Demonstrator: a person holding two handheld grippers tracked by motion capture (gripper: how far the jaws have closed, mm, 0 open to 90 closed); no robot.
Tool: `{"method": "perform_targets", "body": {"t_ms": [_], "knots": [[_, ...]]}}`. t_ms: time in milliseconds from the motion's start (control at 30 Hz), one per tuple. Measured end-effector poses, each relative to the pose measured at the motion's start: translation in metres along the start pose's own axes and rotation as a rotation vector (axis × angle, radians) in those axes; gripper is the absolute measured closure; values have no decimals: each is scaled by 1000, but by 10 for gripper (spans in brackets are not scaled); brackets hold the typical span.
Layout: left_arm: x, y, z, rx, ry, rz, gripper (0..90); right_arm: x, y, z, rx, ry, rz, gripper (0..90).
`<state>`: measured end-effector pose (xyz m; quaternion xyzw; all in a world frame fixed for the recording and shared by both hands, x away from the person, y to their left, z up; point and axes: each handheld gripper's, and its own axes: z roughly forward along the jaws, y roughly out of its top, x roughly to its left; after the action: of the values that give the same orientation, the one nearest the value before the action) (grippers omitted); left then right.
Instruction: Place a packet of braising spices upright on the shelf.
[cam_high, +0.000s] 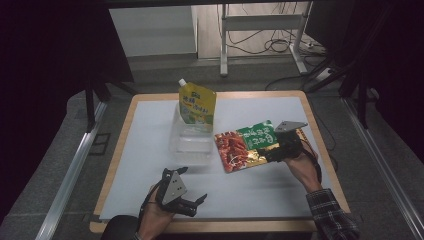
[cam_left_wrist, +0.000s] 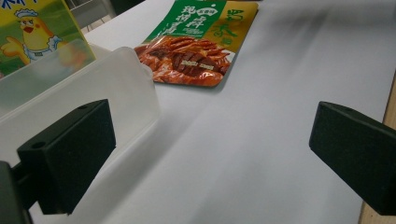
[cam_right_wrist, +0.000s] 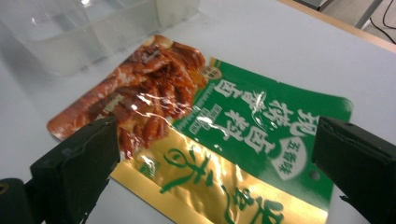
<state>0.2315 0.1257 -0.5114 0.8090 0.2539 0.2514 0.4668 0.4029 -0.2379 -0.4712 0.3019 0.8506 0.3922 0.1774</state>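
— Where's the right tool (cam_high: 278, 149)?
— Wide open over the green snack packet (cam_high: 248, 145), which lies flat on the bench (cam_high: 150, 150) beside the clear tub (cam_high: 191, 142); wrist angled inward.
— And the left tool (cam_high: 192, 202)?
— Near the front edge, 2 jaws wide, holding nothing.

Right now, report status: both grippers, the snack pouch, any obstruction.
Right gripper open, jaws straddling the flat green, gold and red foil snack pouch. Left gripper open, holding nothing. Clear plastic container with yellow spouted pouch beside it, apart. Nothing obstructing.
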Motion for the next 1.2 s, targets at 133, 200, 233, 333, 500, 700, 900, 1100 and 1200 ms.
{"method": "perform_targets", "body": {"t_ms": [133,200,233,333,500,700,900,1100,1200], "knots": [[0,0,0,1,0,2,3,-7,-10,-1,5,-11,26,11],[-1,0,1,-1,1,-2,3,-9,-16,0,16,-13,35,10],[-1,0,1,-1,1,-2,3,-9,-16,0,16,-13,35,10],[-1,0,1,5,-1,6,2,-15,-25,3,43,-26,41,10],[-2,0,1,11,-1,13,2,-21,-35,10,71,-32,68,10],[-3,0,3,28,-1,34,2,-27,-43,16,97,-28,89,10],[-4,0,3,31,1,43,3,-30,-47,18,115,-28,128,10],[-5,0,3,32,3,44,3,-33,-50,21,124,-23,148,10],[-5,0,4,32,2,47,3,-33,-50,22,125,-18,150,10]]}}
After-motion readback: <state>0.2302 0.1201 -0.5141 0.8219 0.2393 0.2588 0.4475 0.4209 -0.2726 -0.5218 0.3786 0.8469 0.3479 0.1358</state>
